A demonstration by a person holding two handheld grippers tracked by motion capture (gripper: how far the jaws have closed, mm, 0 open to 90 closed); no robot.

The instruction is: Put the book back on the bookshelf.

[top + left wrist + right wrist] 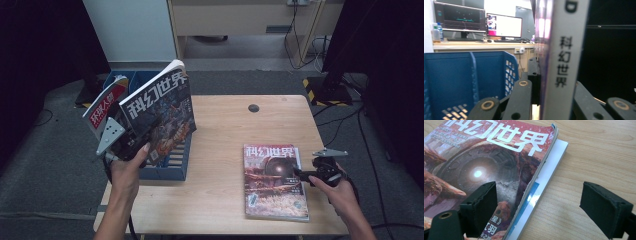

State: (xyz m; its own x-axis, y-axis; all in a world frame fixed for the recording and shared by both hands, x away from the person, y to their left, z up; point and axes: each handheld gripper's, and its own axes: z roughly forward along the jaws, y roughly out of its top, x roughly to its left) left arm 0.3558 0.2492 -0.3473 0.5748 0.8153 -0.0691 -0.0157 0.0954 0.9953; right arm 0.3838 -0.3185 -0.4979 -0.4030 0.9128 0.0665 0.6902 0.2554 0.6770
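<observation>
Left gripper (131,141) clenches the magazine (159,114) above the blue rack (170,167) (right gripper (306,175) released); thin grip, it could slip sideways.

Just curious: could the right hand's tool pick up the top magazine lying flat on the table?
Probably yes: the right tool is open at the red magazine, one pad over its cover, nothing between.

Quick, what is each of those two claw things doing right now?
Left gripper: shut on a magazine, held upright over the blue rack.
Right gripper: open, holding nothing, jaws either side of the edge of the magazines on the table.
</observation>
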